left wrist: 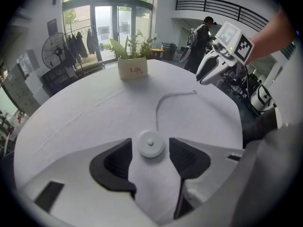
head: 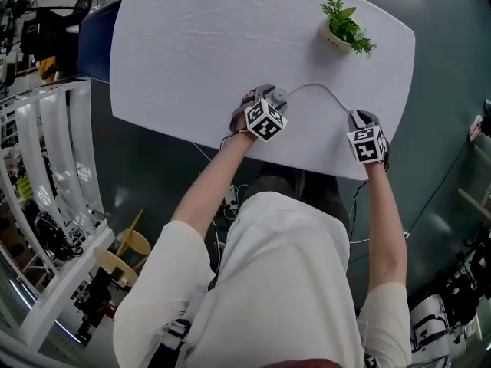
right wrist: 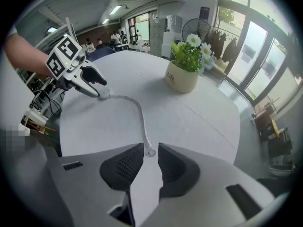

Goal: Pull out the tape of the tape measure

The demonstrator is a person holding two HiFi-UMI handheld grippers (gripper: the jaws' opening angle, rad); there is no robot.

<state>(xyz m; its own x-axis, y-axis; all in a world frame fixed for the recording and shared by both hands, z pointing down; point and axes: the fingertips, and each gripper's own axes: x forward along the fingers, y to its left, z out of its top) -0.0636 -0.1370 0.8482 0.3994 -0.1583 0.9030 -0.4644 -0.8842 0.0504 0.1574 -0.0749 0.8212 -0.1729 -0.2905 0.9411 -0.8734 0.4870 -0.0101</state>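
A small round white tape measure [left wrist: 150, 144] lies flat on the white table [head: 192, 52], between the dark pads of my left gripper [left wrist: 150, 148]. A gap shows on each side of it, so the gripper is open. Its white tape [right wrist: 139, 115] is drawn out in a curve across the cloth, and the ring end [right wrist: 151, 151] lies at the tips of my right gripper [right wrist: 150, 154]. Those jaws stand a little apart and do not press on it. In the head view both grippers [head: 265, 106] [head: 360, 121] hang at the table's near edge with the tape [head: 318, 87] arching between them.
A potted plant [head: 344, 25] in a white pot stands at the table's far right. The table's near edge runs just below both grippers. Chairs, racks and cables surround the table on the dark floor.
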